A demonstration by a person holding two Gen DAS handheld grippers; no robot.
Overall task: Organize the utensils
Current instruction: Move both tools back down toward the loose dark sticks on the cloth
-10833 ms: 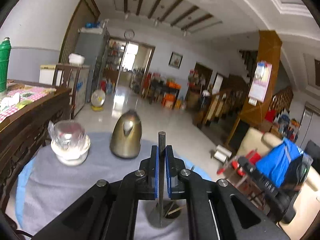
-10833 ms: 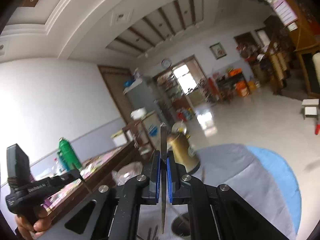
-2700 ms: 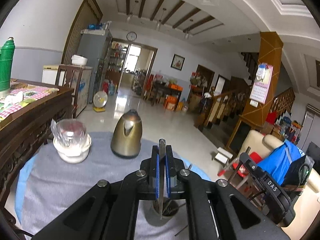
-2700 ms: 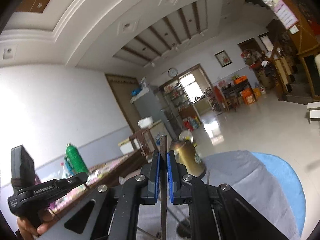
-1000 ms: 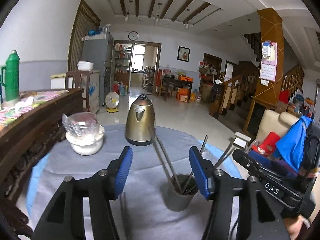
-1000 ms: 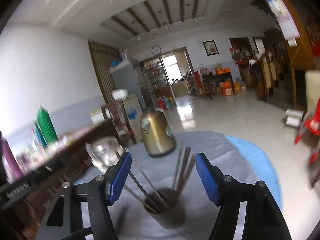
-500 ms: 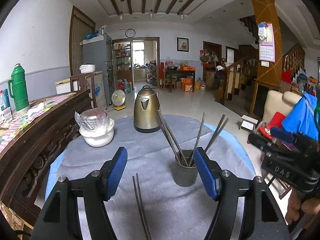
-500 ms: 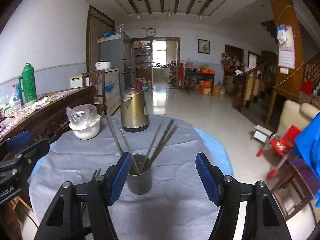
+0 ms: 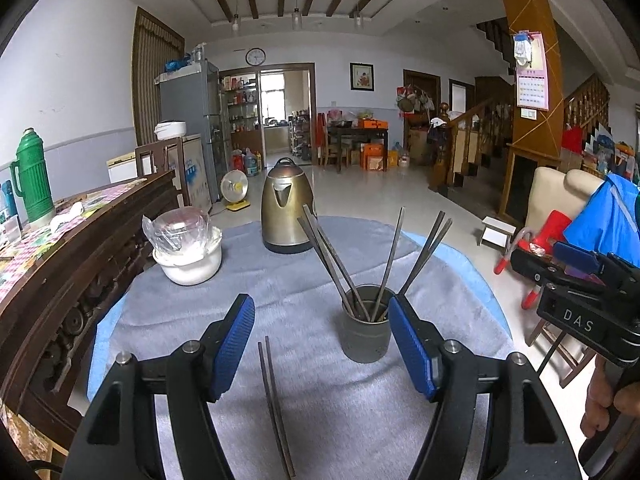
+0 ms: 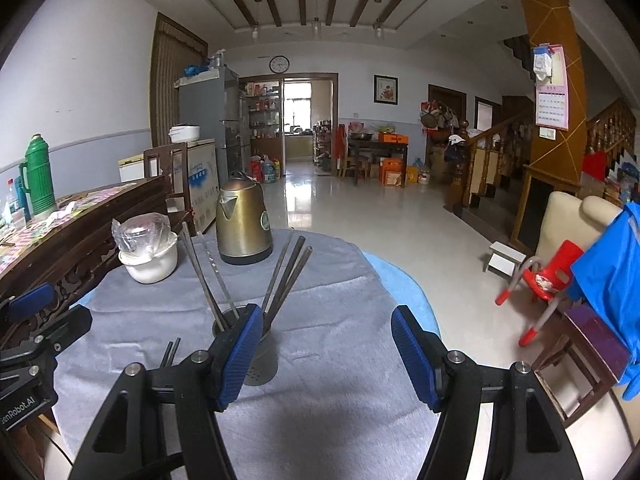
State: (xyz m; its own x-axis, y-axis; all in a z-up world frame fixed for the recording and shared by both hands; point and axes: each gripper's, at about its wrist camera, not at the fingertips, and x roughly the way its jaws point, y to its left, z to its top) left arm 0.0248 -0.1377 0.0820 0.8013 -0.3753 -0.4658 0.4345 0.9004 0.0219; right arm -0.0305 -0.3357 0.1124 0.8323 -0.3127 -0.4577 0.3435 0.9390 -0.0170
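A grey metal cup (image 9: 366, 334) stands on the grey tablecloth (image 9: 288, 292) and holds several dark chopsticks (image 9: 390, 264) that fan out upward. Two more chopsticks (image 9: 276, 408) lie flat side by side on the cloth, left of the cup. My left gripper (image 9: 322, 344) is open and empty; the lying pair runs between its fingers and the cup sits by its right finger. My right gripper (image 10: 326, 354) is open and empty over bare cloth. The cup (image 10: 262, 362) is partly hidden behind its left finger (image 10: 236, 360). The lying chopsticks (image 10: 170, 354) show only their tips there.
A brass-coloured kettle (image 9: 285, 210) stands at the back of the round table. A white bowl with a plastic-wrapped lid (image 9: 188, 248) sits back left. A dark wooden sideboard (image 9: 80, 240) with a green thermos (image 9: 34, 176) flanks the left. A person's hand (image 9: 608, 396) holds the right gripper.
Both grippers held a chopstick earlier and now stand open and empty. Over the last second both drew back from the cup and tilted down, bringing the lying pair into view.
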